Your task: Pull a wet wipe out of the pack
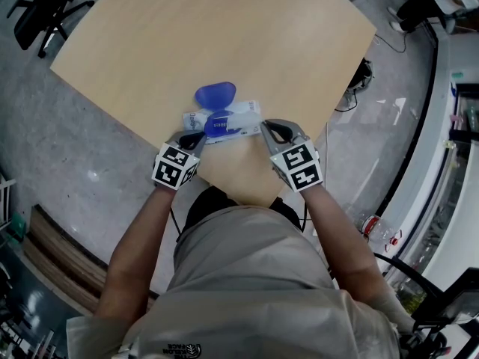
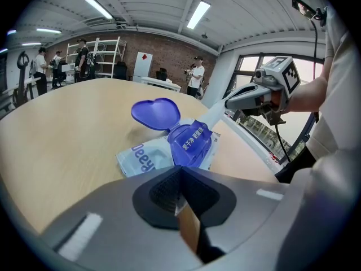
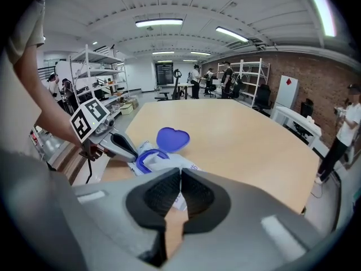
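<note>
A white and blue wet wipe pack (image 1: 241, 114) lies near the front edge of the wooden table (image 1: 224, 36), its heart-shaped blue lid (image 1: 215, 93) flipped open toward the far side. A white wet wipe (image 2: 212, 115) stretches taut from the pack's blue opening (image 2: 190, 144) up to my right gripper (image 1: 266, 128), which is shut on it. In the right gripper view a bit of white wipe (image 3: 179, 201) shows between the closed jaws. My left gripper (image 1: 200, 136) is shut, its tip on the pack's near left end beside the opening (image 3: 148, 158). Whether it pinches the film is hidden.
The table's front edge (image 1: 247, 200) lies just under both grippers, close to the person's body. Shelving racks (image 3: 248, 75) and several people stand far back in the room. An office chair (image 1: 37, 13) stands on the floor beyond the table's left corner.
</note>
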A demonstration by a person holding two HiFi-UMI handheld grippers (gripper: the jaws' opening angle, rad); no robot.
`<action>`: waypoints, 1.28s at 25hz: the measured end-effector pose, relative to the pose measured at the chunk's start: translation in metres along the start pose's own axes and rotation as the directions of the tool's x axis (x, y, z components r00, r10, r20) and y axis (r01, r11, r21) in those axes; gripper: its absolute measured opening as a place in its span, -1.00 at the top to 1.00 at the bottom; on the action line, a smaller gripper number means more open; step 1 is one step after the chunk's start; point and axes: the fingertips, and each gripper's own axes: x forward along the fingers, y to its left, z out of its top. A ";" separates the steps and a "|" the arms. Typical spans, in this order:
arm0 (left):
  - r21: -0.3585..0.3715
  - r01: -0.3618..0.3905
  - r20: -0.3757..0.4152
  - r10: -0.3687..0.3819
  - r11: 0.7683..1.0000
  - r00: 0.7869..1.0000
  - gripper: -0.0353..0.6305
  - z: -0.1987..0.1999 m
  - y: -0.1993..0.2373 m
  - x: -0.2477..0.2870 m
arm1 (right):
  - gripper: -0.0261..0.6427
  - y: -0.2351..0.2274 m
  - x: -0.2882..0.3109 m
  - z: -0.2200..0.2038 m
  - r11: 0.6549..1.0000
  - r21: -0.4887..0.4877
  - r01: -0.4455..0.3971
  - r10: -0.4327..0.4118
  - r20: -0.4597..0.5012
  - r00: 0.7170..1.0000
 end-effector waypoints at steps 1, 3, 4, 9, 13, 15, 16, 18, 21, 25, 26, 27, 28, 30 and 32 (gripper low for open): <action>0.000 0.000 0.000 0.000 1.000 1.000 0.88 0.000 0.000 0.000 | 0.90 0.000 -0.001 0.001 1.000 0.001 0.002 -0.002 0.002 1.000; 0.001 -0.001 -0.001 0.001 1.000 1.000 0.88 0.000 0.000 0.000 | 0.90 -0.002 -0.003 0.003 1.000 0.001 0.006 -0.006 0.007 1.000; 0.001 -0.001 -0.001 0.001 1.000 1.000 0.88 0.000 0.001 0.000 | 0.90 -0.002 -0.004 0.004 1.000 0.002 0.008 -0.008 0.011 1.000; 0.002 -0.001 -0.004 0.001 1.000 1.000 0.88 -0.001 0.001 0.001 | 0.90 -0.009 -0.013 0.009 1.000 0.008 0.030 -0.030 0.032 0.999; 0.004 -0.003 -0.007 0.003 1.000 1.000 0.88 -0.003 -0.001 0.003 | 0.90 -0.016 -0.021 0.011 0.999 0.011 0.049 -0.050 0.048 0.998; 0.005 -0.004 -0.009 0.004 1.000 1.000 0.88 -0.002 -0.002 0.004 | 0.90 -0.020 -0.026 0.014 0.998 0.014 0.061 -0.062 0.060 0.996; 0.006 -0.005 -0.009 0.005 1.000 1.000 0.88 -0.002 -0.002 0.005 | 0.90 -0.021 -0.028 0.016 0.998 0.015 0.066 -0.067 0.067 0.996; 0.006 -0.008 -0.010 0.008 1.000 1.000 0.88 -0.002 -0.001 0.005 | 0.90 -0.024 -0.032 0.019 0.997 0.017 0.075 -0.076 0.077 0.994; 0.006 -0.009 -0.011 0.009 1.000 1.000 0.88 -0.003 0.001 0.006 | 0.90 -0.026 -0.036 0.023 0.996 0.016 0.086 -0.087 0.089 0.992; 0.007 -0.015 -0.012 0.015 1.000 1.000 0.88 -0.001 0.001 0.005 | 0.90 -0.029 -0.049 0.034 0.995 0.021 0.100 -0.101 0.120 0.988; 0.006 -0.018 -0.011 0.018 1.000 1.000 0.88 -0.001 0.000 0.005 | 0.90 -0.030 -0.053 0.036 0.994 0.021 0.103 -0.105 0.130 0.986; 0.005 -0.020 -0.011 0.020 1.000 1.000 0.88 -0.002 -0.001 0.005 | 0.90 -0.030 -0.057 0.039 0.994 0.021 0.105 -0.107 0.139 0.984; 0.003 -0.022 -0.011 0.022 1.000 1.000 0.88 -0.001 -0.001 0.005 | 0.90 -0.030 -0.061 0.041 0.994 0.021 0.107 -0.109 0.147 0.983; 0.003 -0.024 -0.012 0.024 1.000 1.000 0.88 -0.001 -0.001 0.005 | 0.90 -0.031 -0.066 0.046 0.994 0.019 0.110 -0.111 0.161 0.981; 0.004 -0.025 -0.016 0.025 1.000 1.000 0.88 0.001 -0.002 0.005 | 0.90 -0.032 -0.071 0.049 0.994 0.015 0.113 -0.113 0.173 0.978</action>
